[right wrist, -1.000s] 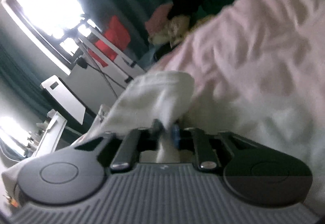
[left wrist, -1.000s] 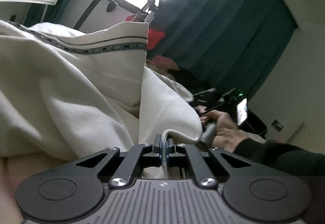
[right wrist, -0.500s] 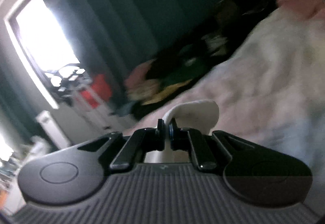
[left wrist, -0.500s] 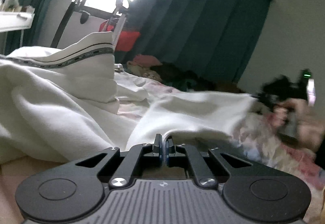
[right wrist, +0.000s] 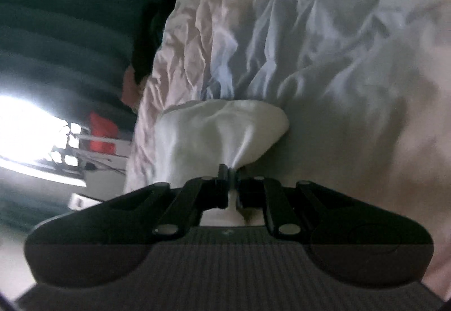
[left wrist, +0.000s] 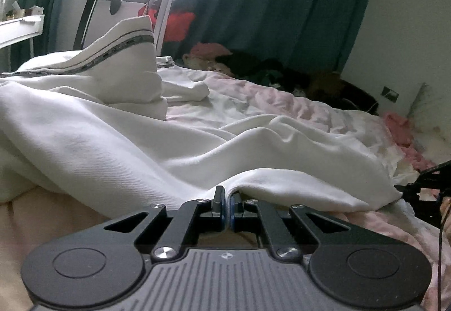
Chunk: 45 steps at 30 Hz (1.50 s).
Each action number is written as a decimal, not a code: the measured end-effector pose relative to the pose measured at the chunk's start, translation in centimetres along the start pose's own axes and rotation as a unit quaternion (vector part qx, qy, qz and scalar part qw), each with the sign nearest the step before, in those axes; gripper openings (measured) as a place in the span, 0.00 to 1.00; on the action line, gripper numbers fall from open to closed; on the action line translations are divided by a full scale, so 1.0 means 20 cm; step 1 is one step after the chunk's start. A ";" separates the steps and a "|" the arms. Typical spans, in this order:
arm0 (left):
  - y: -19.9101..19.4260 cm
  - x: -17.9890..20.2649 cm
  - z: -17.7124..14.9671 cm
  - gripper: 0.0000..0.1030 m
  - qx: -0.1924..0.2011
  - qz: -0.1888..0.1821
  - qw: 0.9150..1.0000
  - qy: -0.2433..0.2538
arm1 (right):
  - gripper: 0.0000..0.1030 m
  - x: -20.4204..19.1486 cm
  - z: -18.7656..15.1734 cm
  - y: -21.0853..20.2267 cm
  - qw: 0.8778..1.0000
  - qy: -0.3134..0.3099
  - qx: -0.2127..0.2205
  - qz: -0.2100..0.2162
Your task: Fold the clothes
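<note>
white garment (left wrist: 197, 147) lies spread across the bed (left wrist: 310, 111), one hem edge clamped in the closed left hand-held gripper (left wrist: 227, 209), another bunched corner (right wrist: 222, 128) clamped in the right hand-held gripper (right wrist: 229, 184). judged step: stretching the edge flat before a fold. next move calls for even tension, then lowering. garment type unclear; right view blurred, far end hidden by folds.

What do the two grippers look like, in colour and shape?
The left gripper is black, with two round discs, slanted link bars with silver screws, a grey ribbed body and blue pads on the fingers. The right gripper has the same black build, discs and ribbed body.
</note>
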<state>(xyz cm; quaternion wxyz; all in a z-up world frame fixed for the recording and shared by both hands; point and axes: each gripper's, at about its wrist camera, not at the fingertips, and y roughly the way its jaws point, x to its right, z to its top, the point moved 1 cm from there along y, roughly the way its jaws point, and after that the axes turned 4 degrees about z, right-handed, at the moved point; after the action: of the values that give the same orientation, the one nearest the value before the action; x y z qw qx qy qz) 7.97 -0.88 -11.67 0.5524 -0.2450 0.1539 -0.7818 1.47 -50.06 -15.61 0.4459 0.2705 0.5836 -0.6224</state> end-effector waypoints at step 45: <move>0.03 0.01 0.00 0.05 -0.034 -0.067 0.996 -0.041 | 0.09 -0.01 0.16 0.27 0.984 -0.032 0.107 -0.138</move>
<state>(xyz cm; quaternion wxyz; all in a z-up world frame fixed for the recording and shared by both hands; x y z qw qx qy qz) 8.49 -1.34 -11.88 0.4958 -0.3056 0.1409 -0.8006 6.76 -52.73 -17.54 0.3432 0.2131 0.5308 -0.7450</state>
